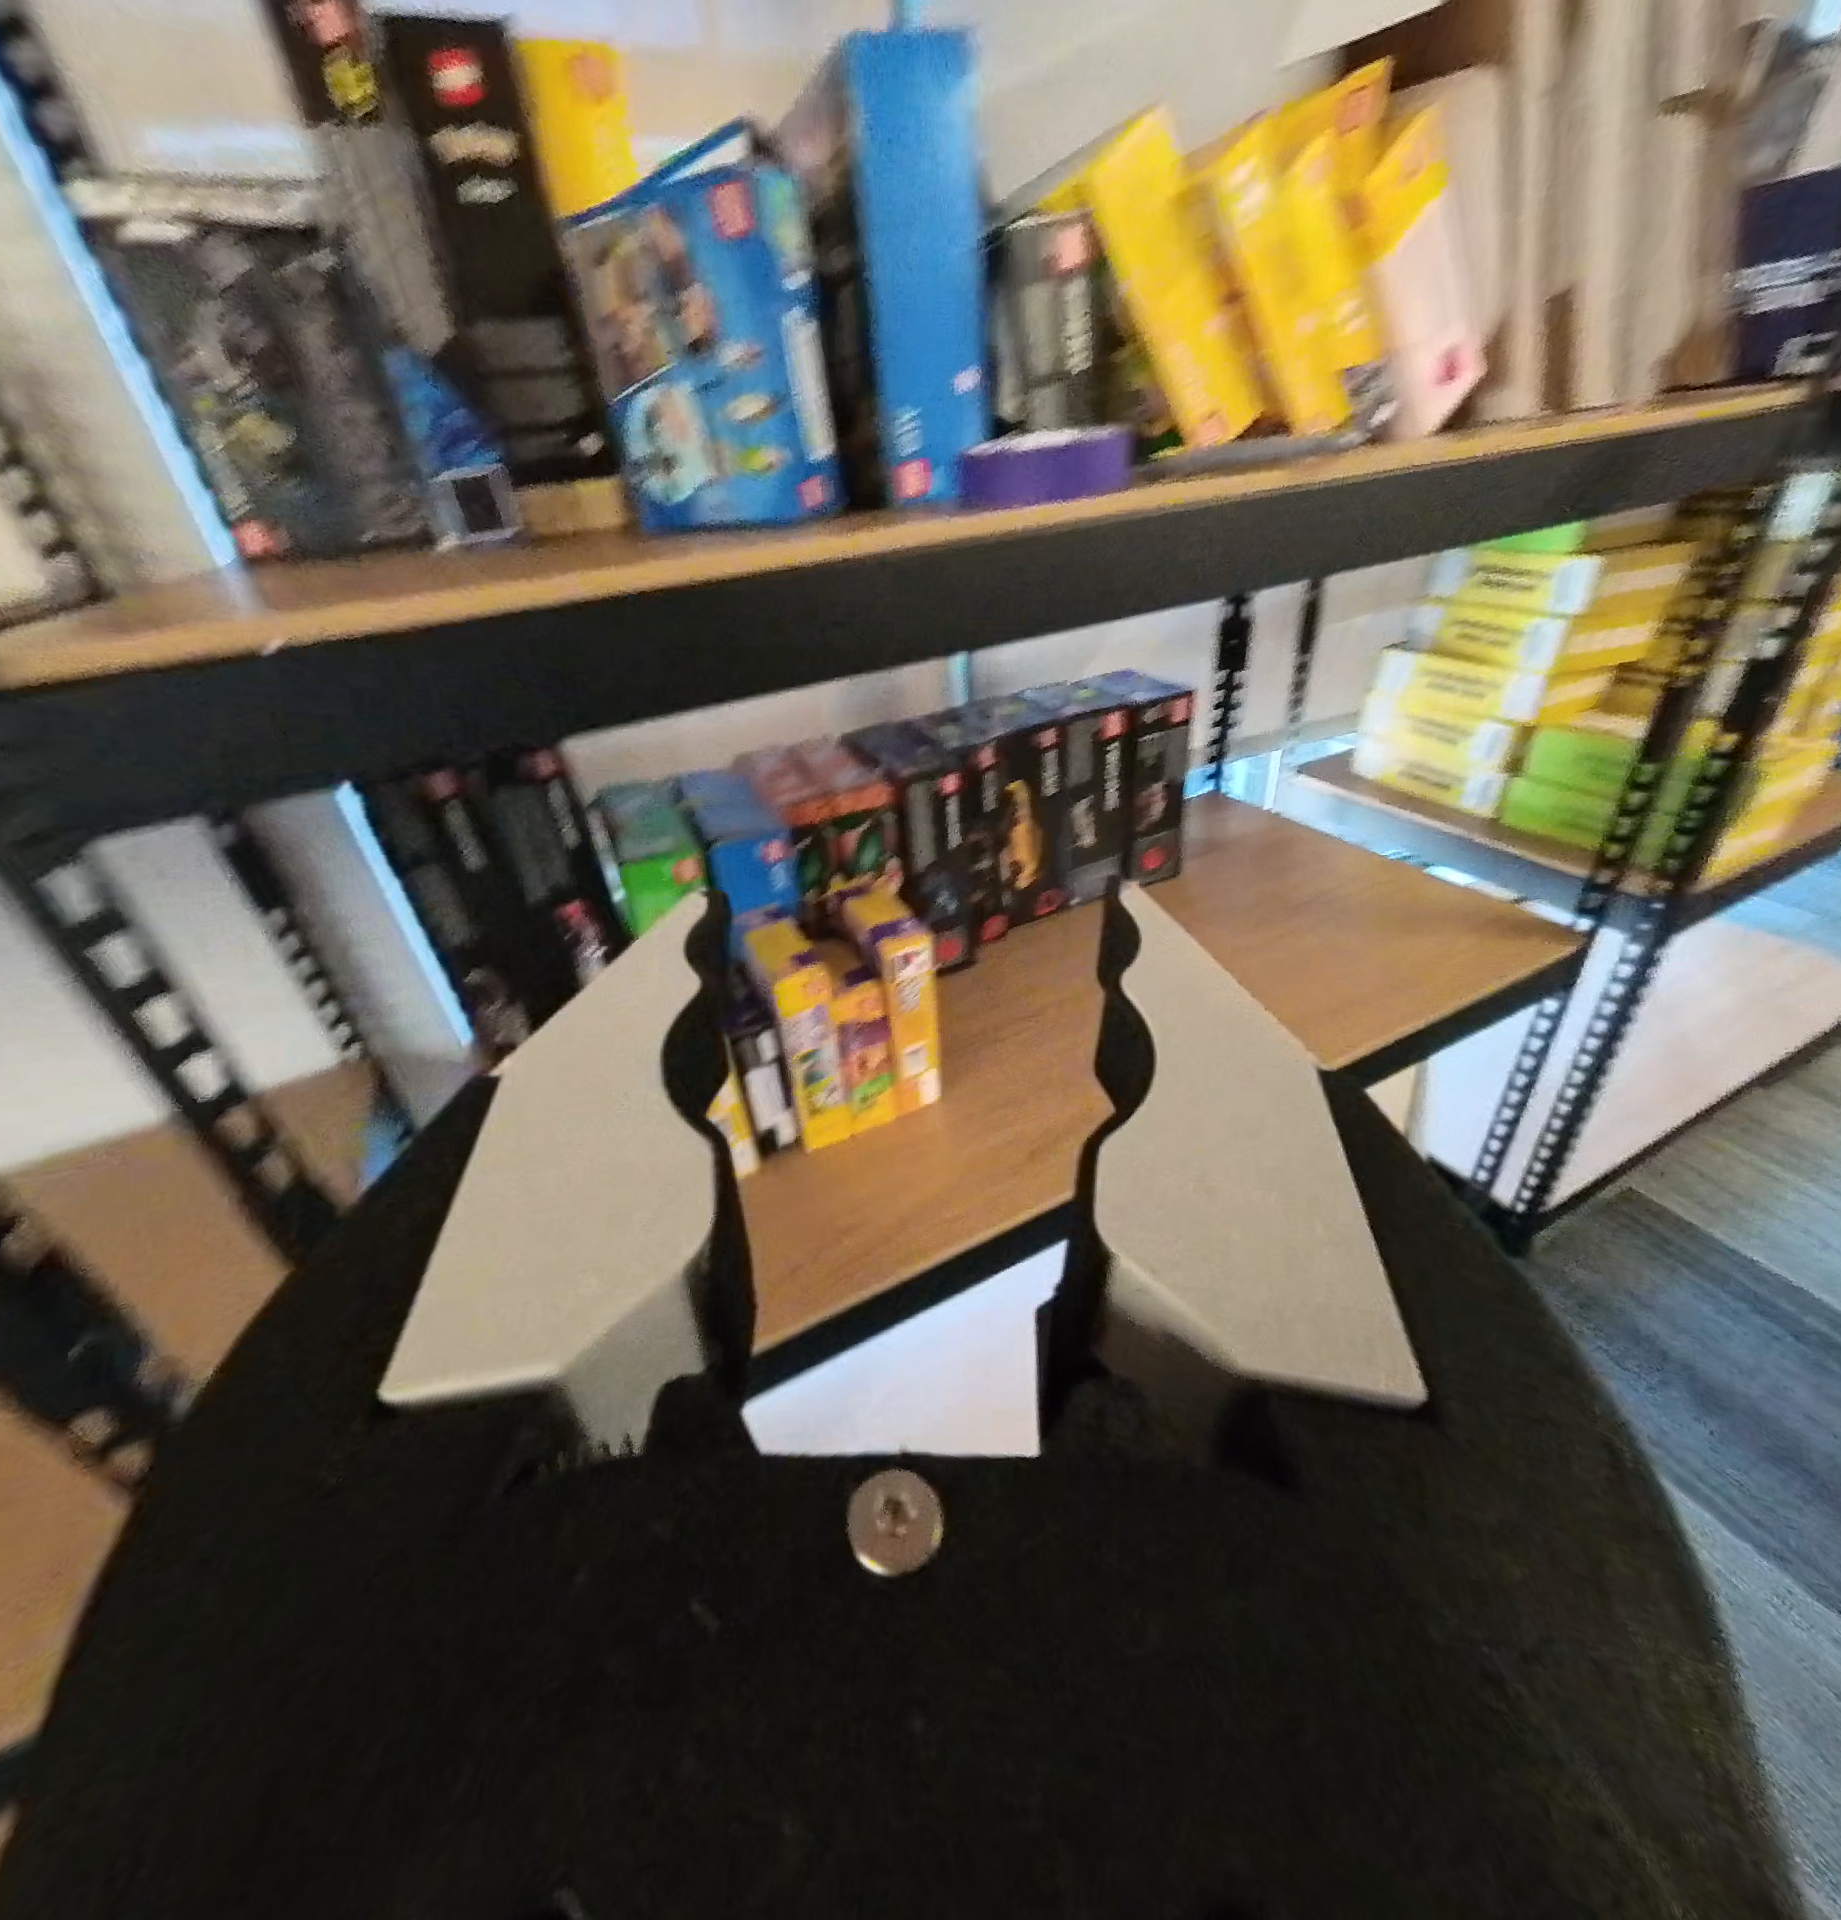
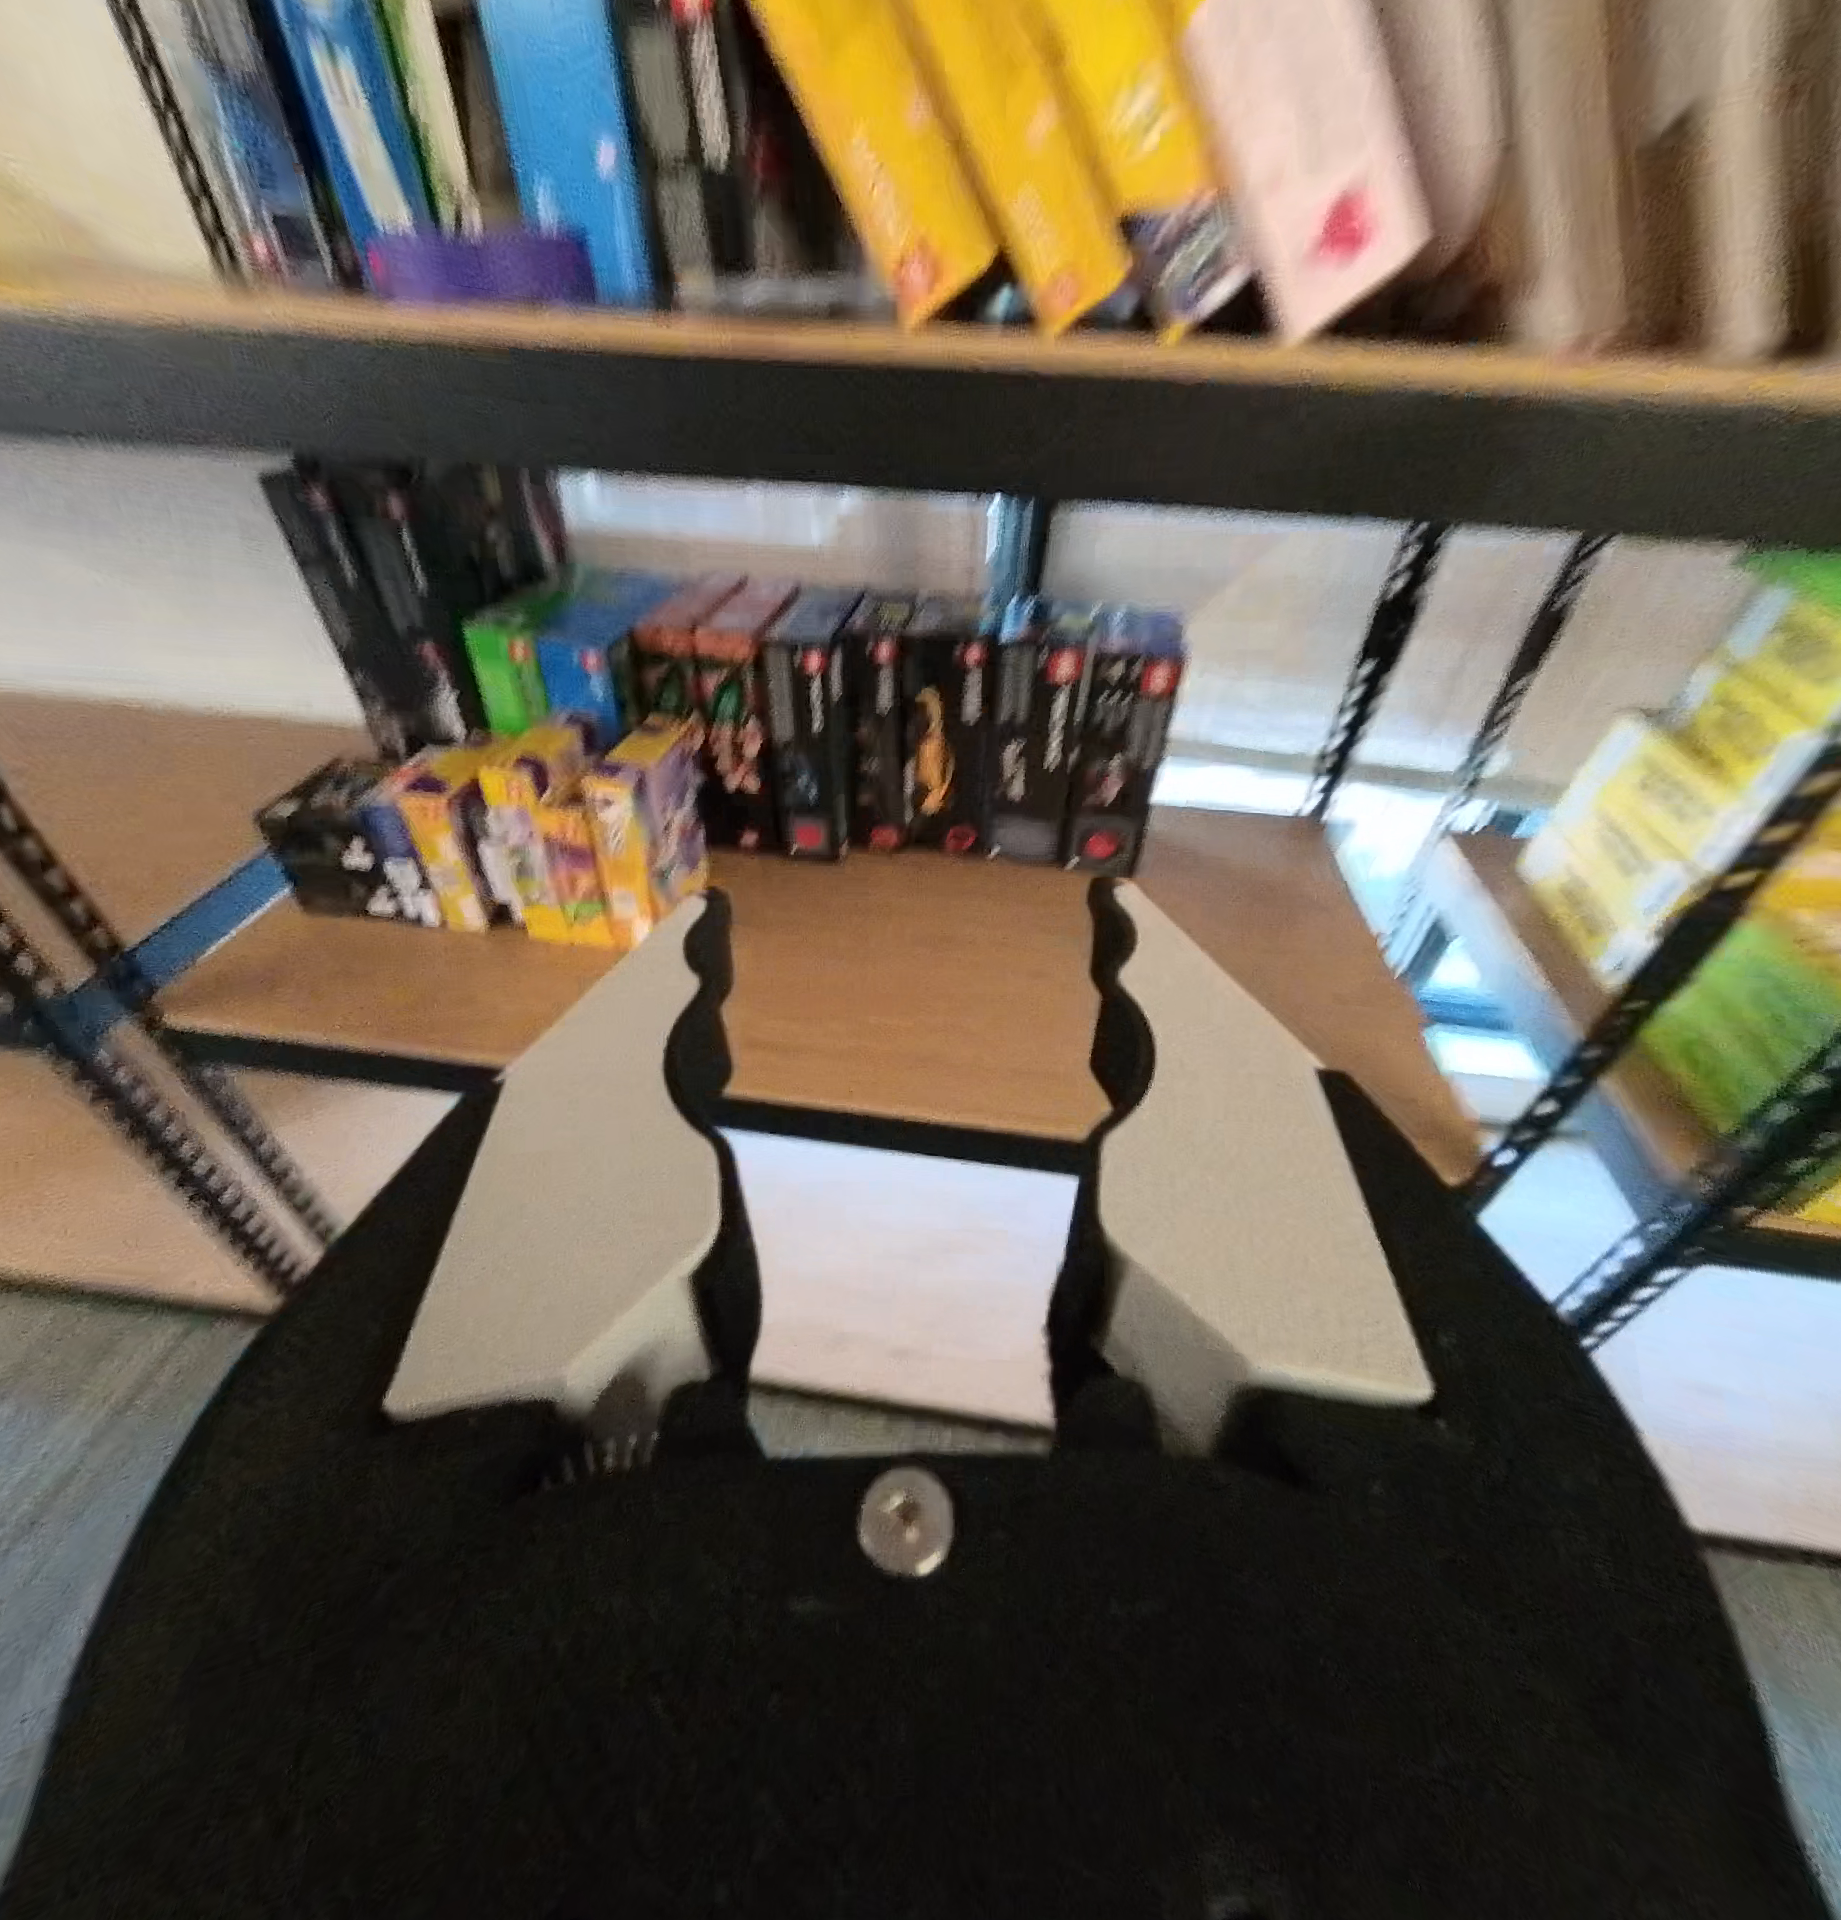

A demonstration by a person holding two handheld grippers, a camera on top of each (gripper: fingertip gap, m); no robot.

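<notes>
Black metal shelving with wooden boards fills both views, blurred in places. On the upper shelf (image 1: 895, 551) stand tall boxes in black, blue and yellow, several yellow ones leaning, with a purple tape roll (image 1: 1046, 468) near the front edge. On the lower shelf (image 2: 895, 987) a row of dark boxes (image 2: 947, 738) stands upright toward the back edge, and a cluster of small yellow and purple boxes (image 2: 573, 842) sits in front of the row's left end. A neighbouring rack at the right holds stacked yellow and green packs (image 1: 1518, 696). The left gripper (image 1: 908, 914) hangs before the lower shelf, fingers spread wide and holding nothing, the small yellow boxes framed between them but well beyond the tips. The right gripper (image 2: 900, 899) is likewise wide apart and empty, facing bare board near the shelf's front edge, the small boxes just left of its left finger (image 2: 583, 1174).
</notes>
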